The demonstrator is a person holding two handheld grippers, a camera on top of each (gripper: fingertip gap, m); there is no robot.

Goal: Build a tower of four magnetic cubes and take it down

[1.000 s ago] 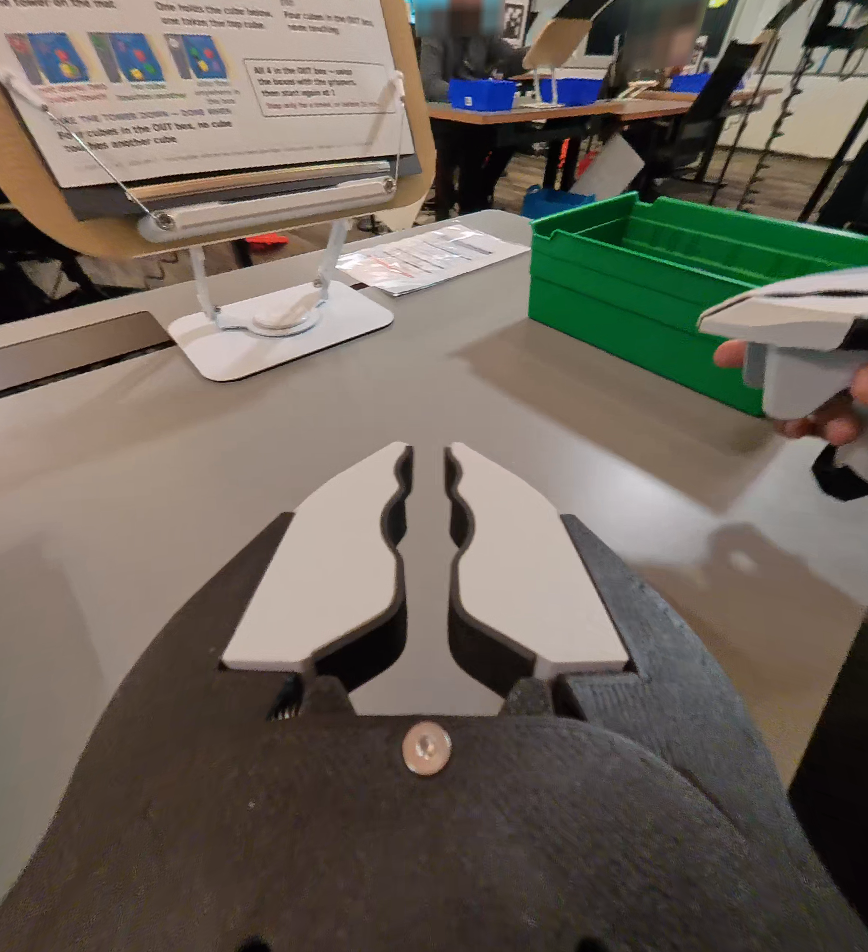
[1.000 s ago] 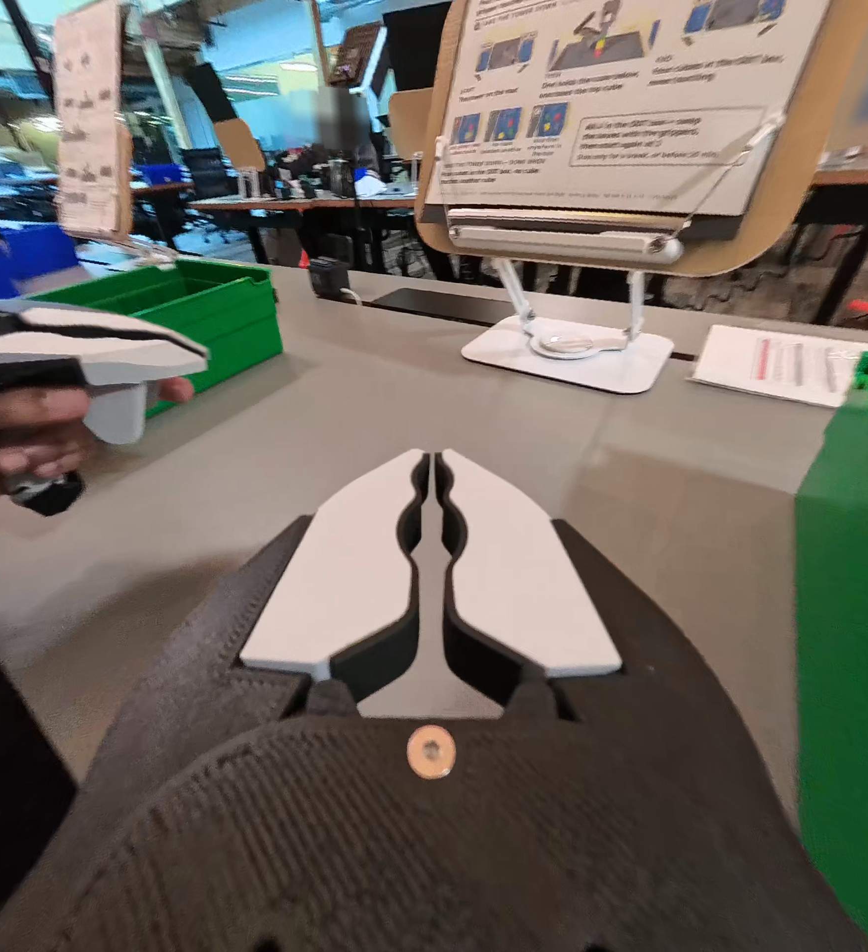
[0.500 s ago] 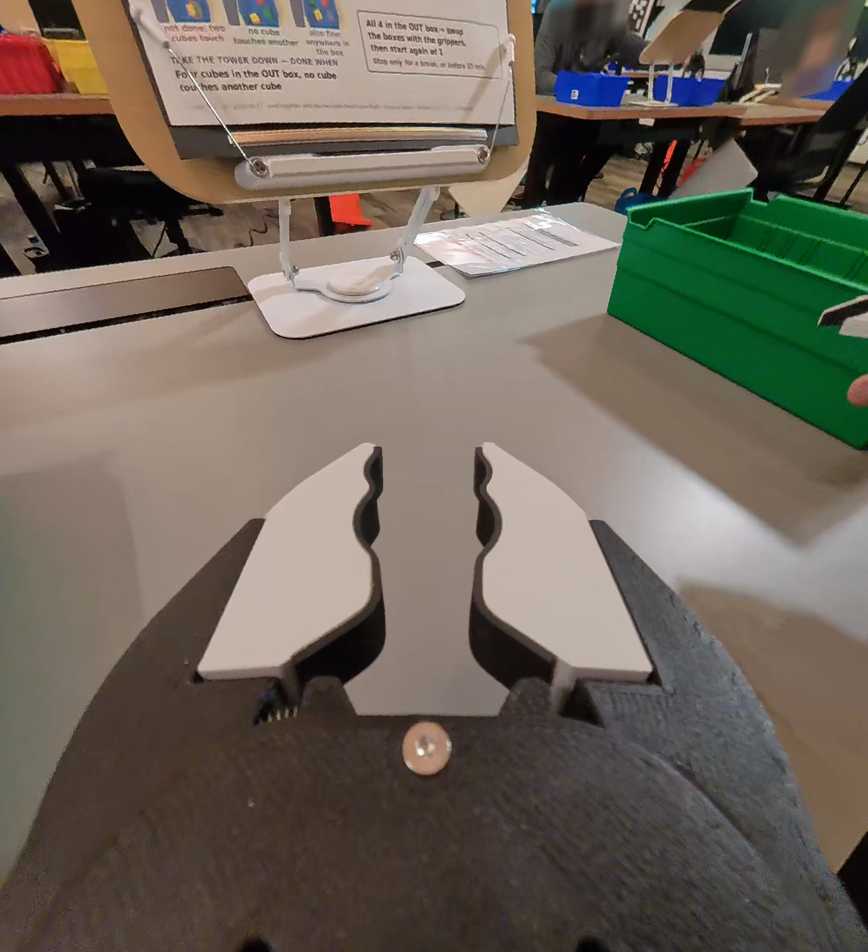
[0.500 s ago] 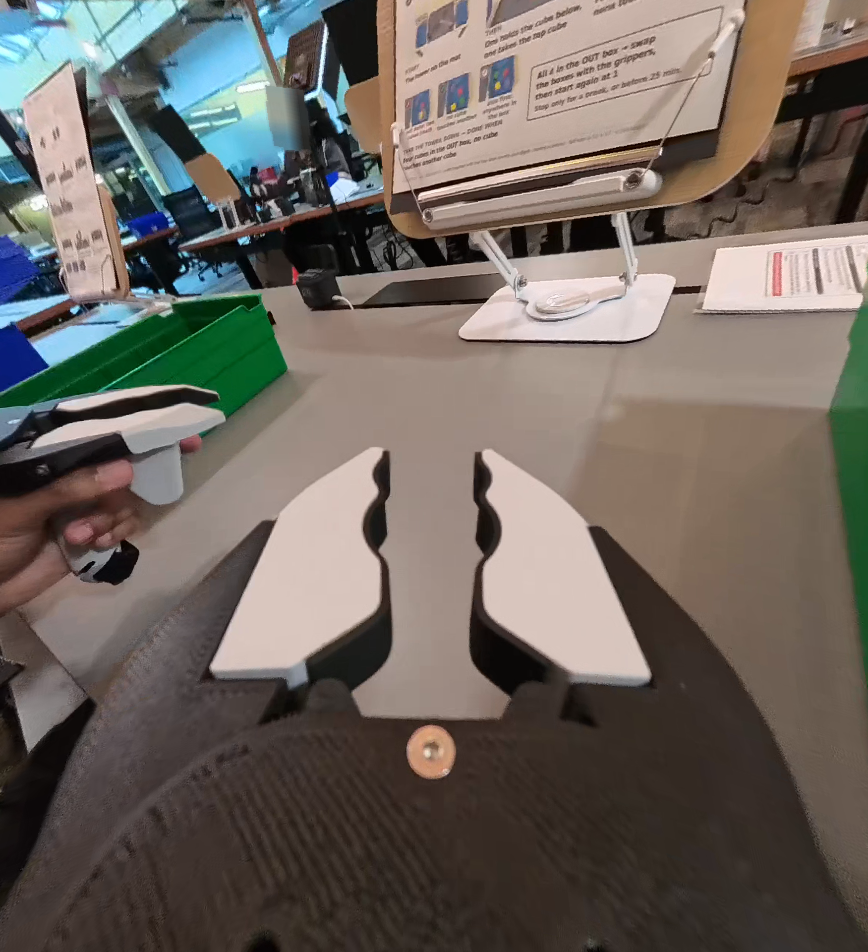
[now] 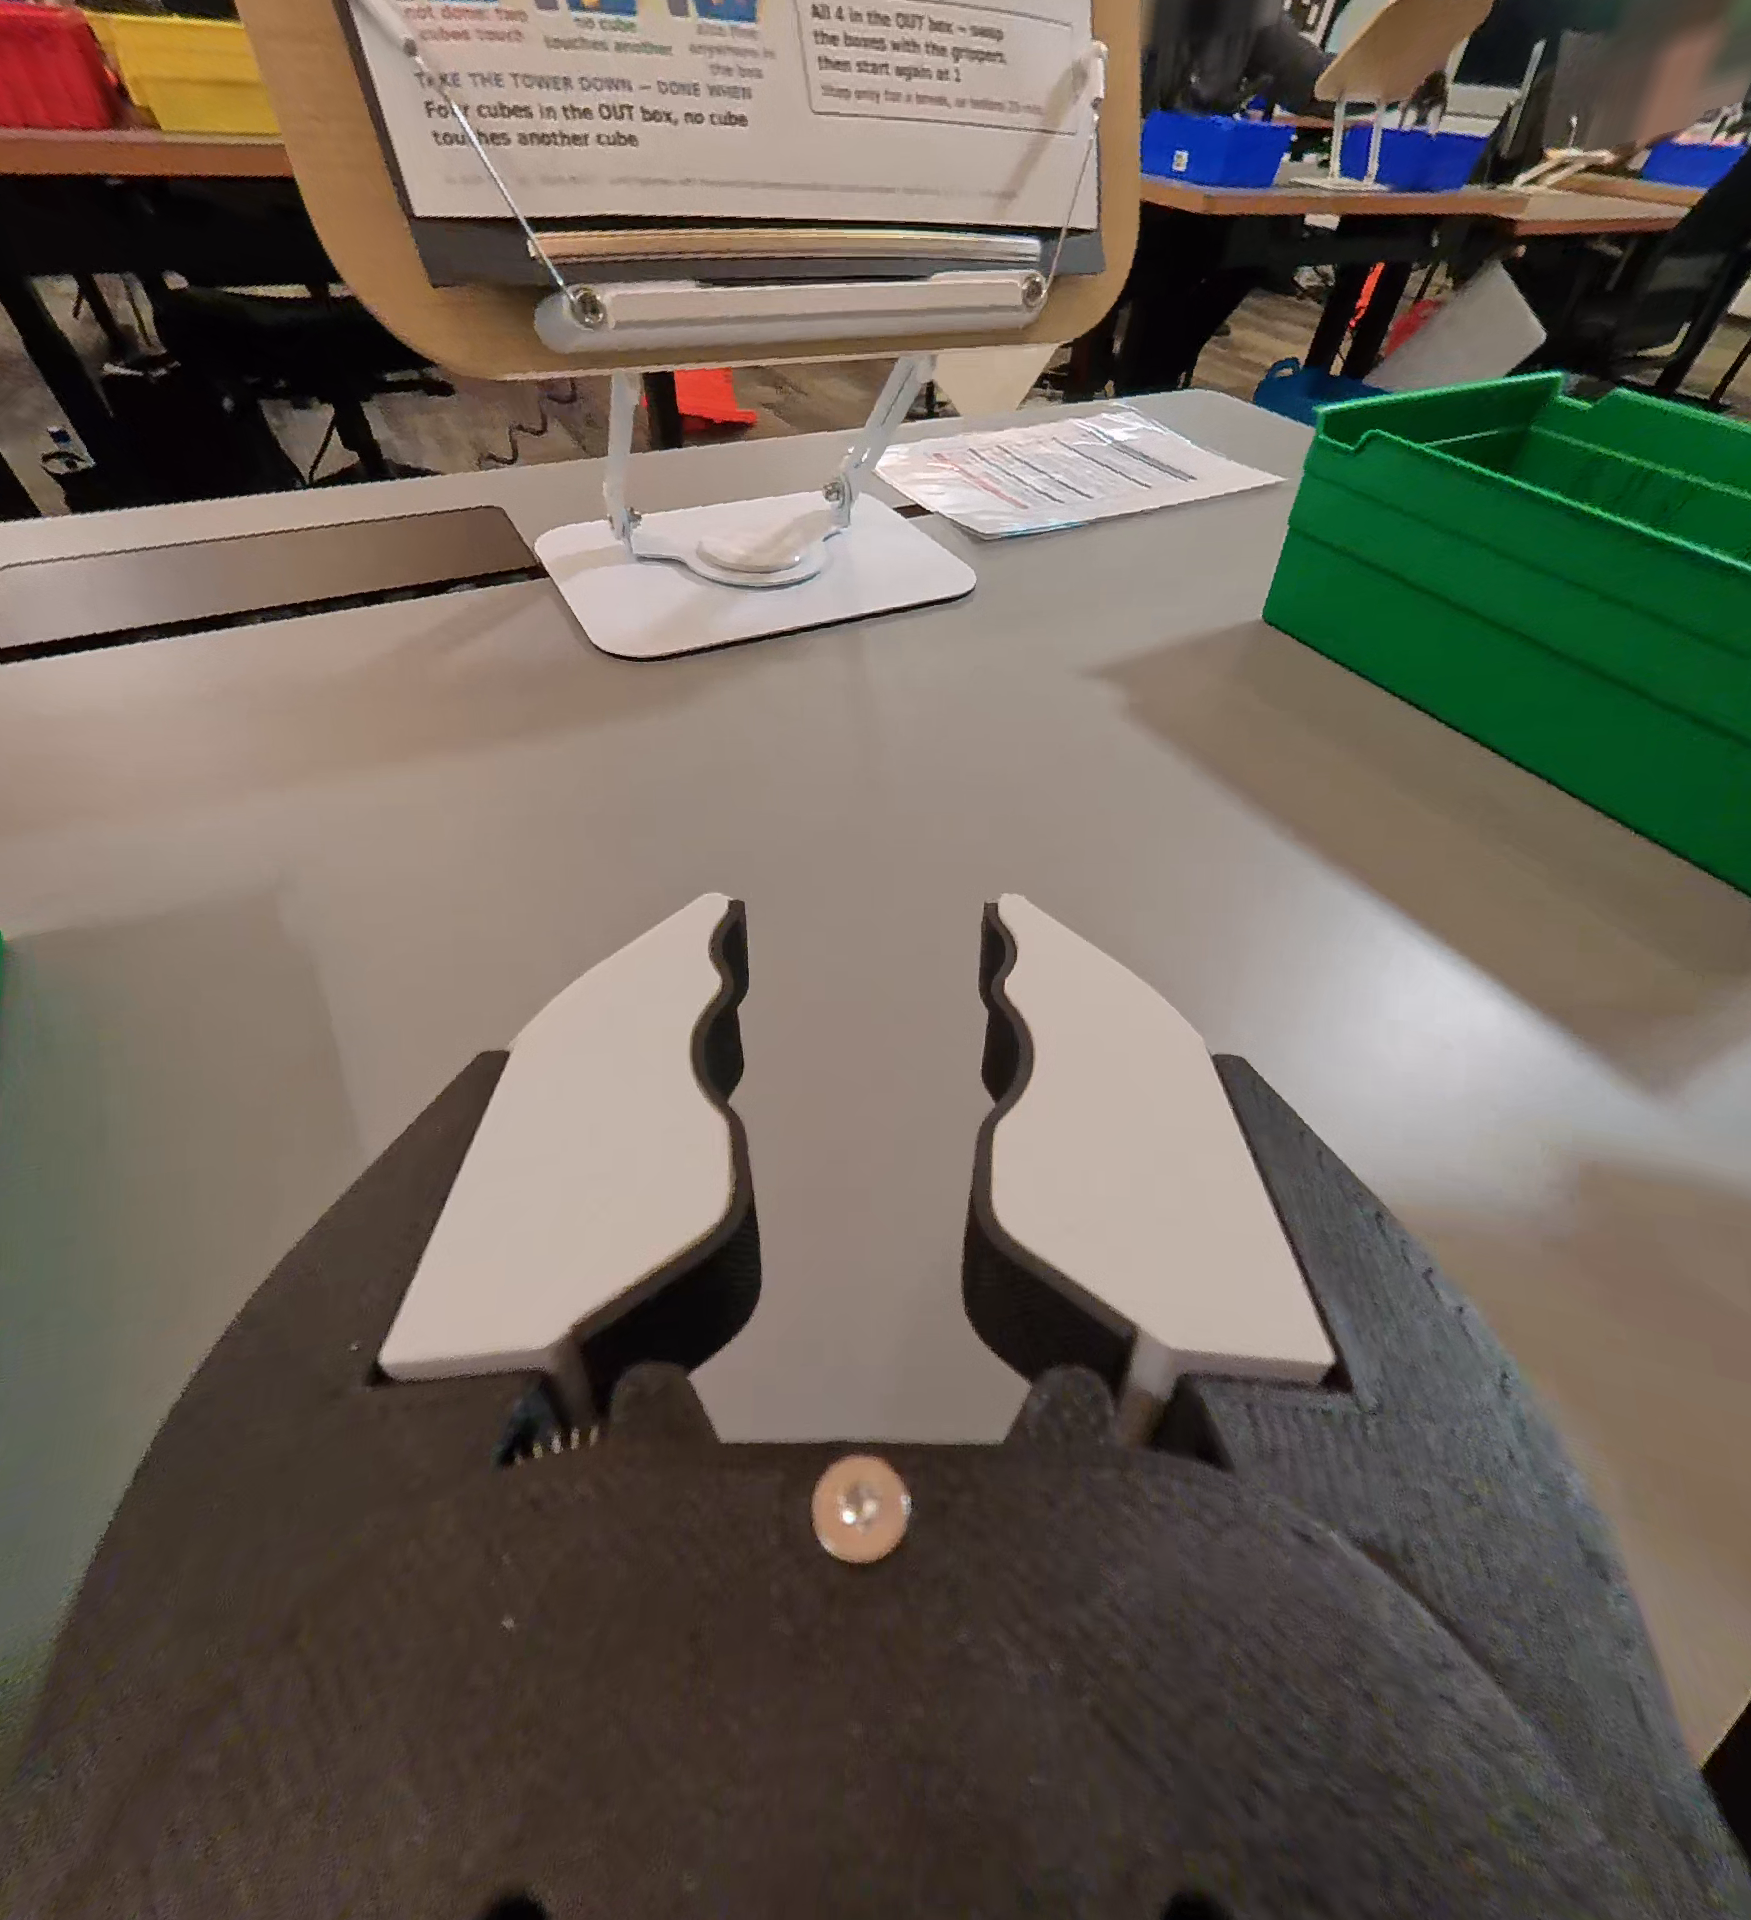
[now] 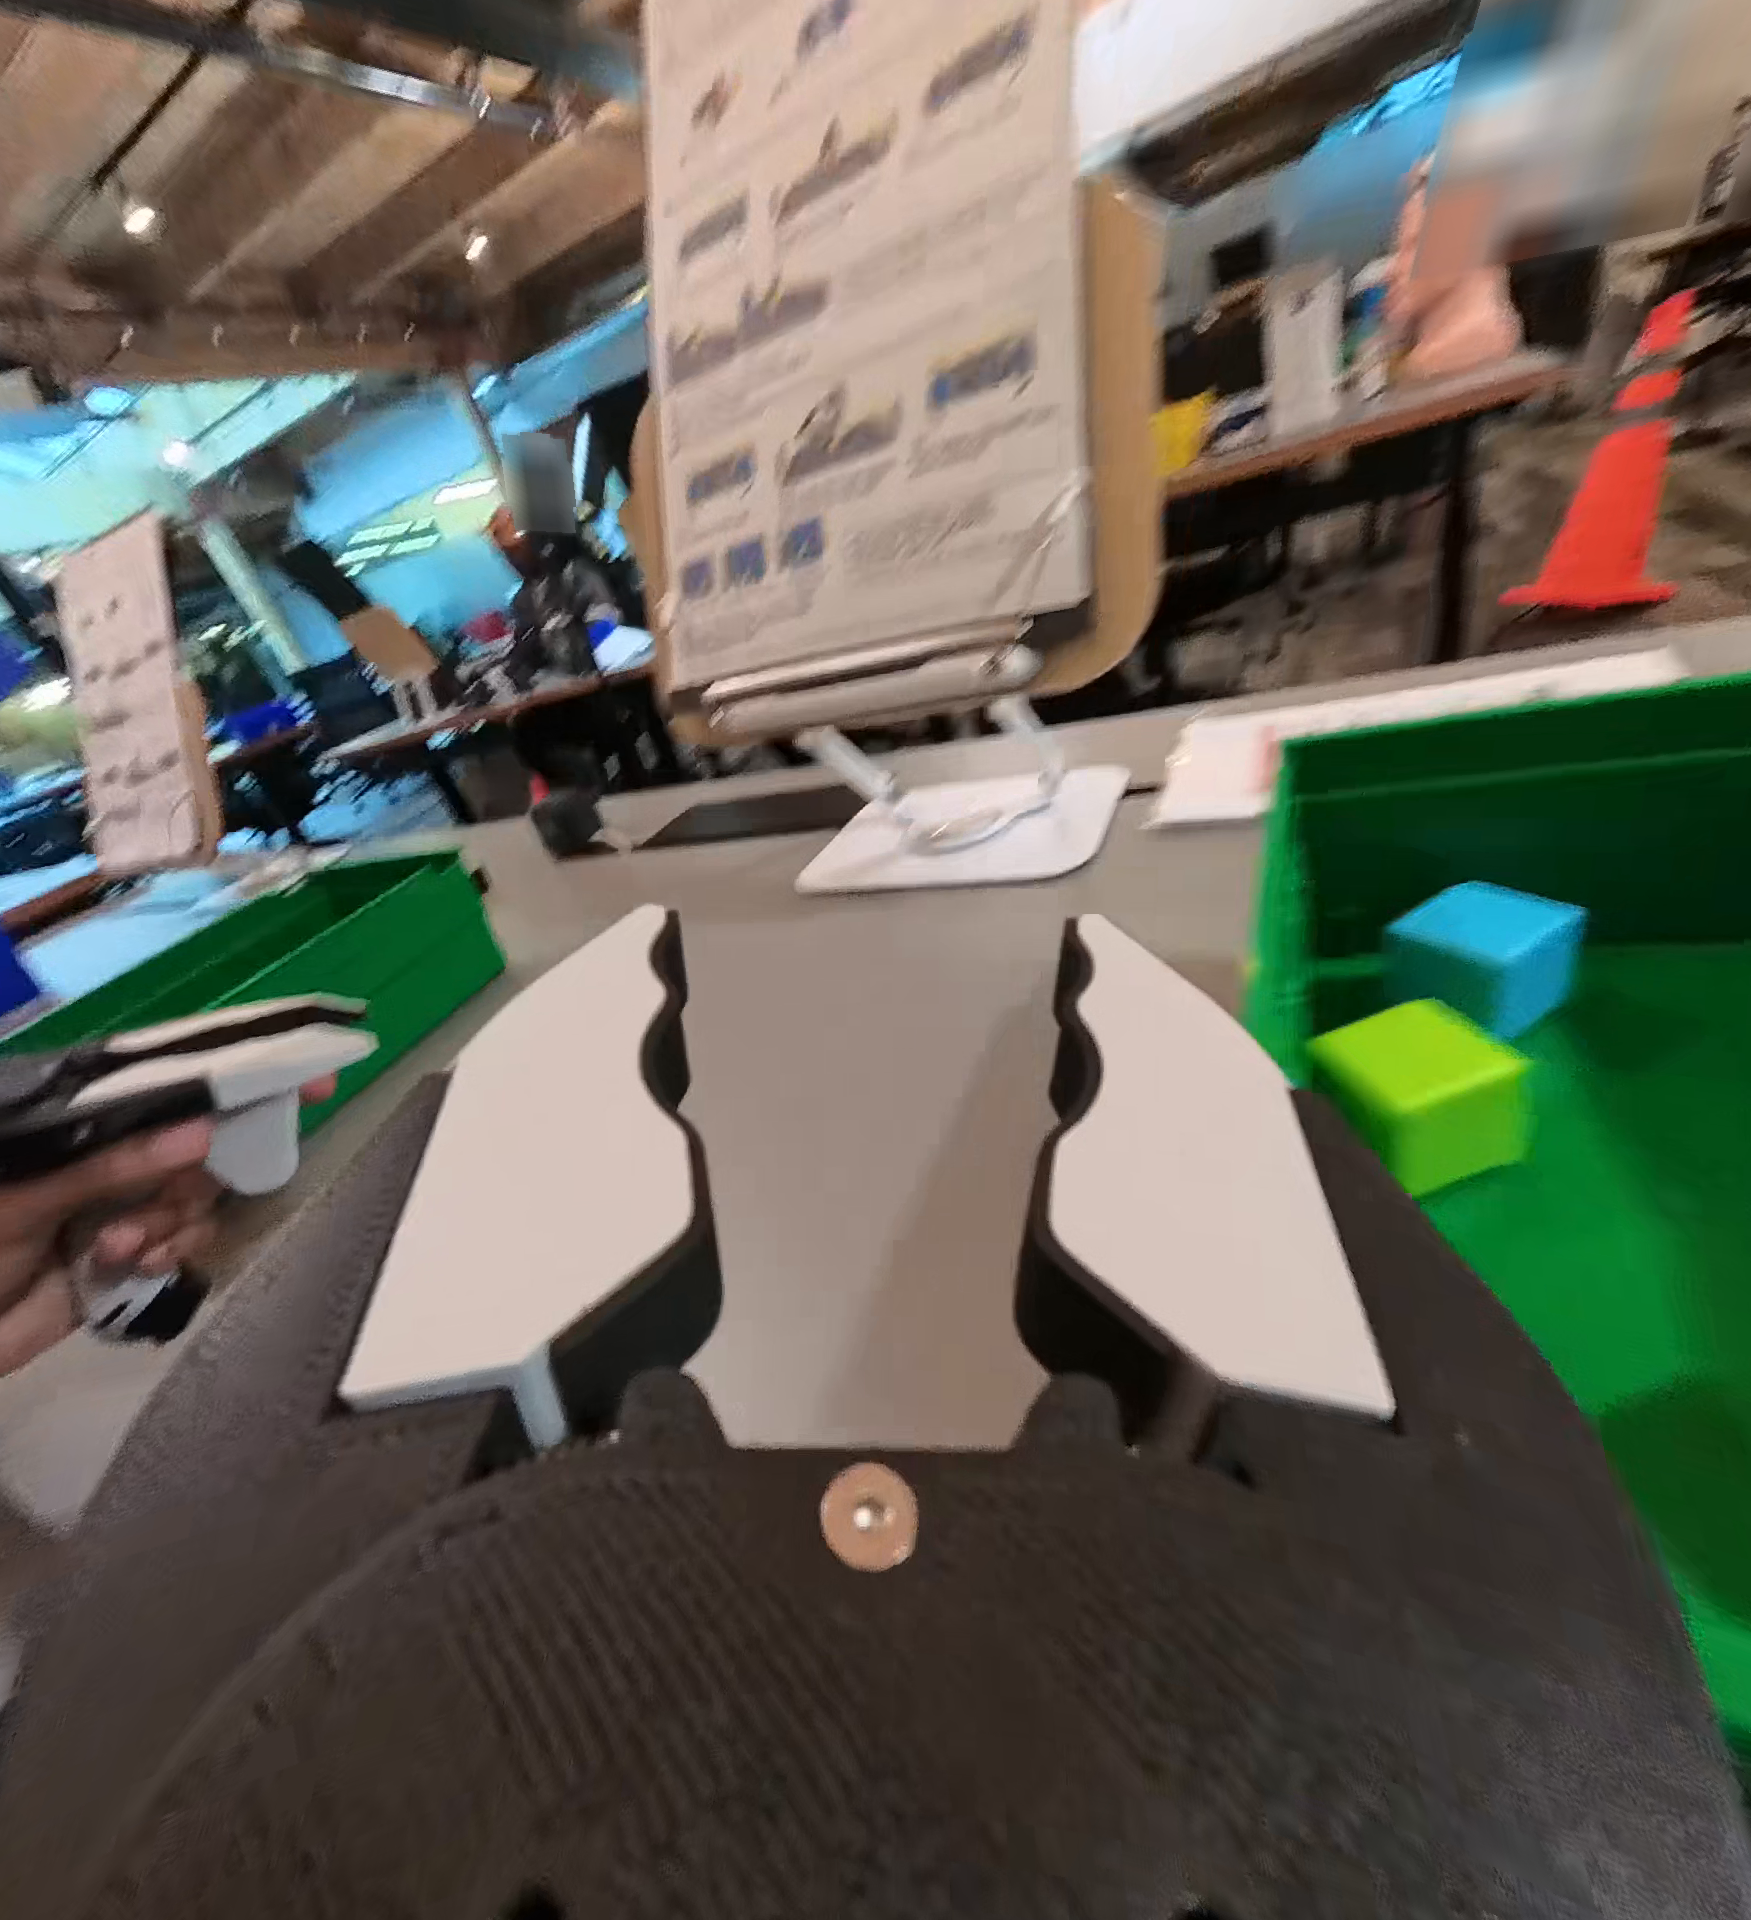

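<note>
Cubes, blue (image 6: 1484,961) and lime (image 6: 1416,1091), are sitting in the green bin (image 6: 1536,774) just right of the right gripper (image 6: 869,925), whose fingers are gaping wide and empty, while the left gripper (image 5: 860,909) is hovering part-open, empty, over bare worktop (image 5: 850,769).

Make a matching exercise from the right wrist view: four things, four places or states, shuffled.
Things:
1. blue cube
2. lime cube
3. right hand-held gripper
4. document stand

Places or states:
A. open and empty, over bare grey table
B. in the green bin on the right, the nearer cube
C. white base on the table, straight ahead
D. in the same bin, behind the other cube

Pairs: 1-D, 2-B, 3-A, 4-C
</note>
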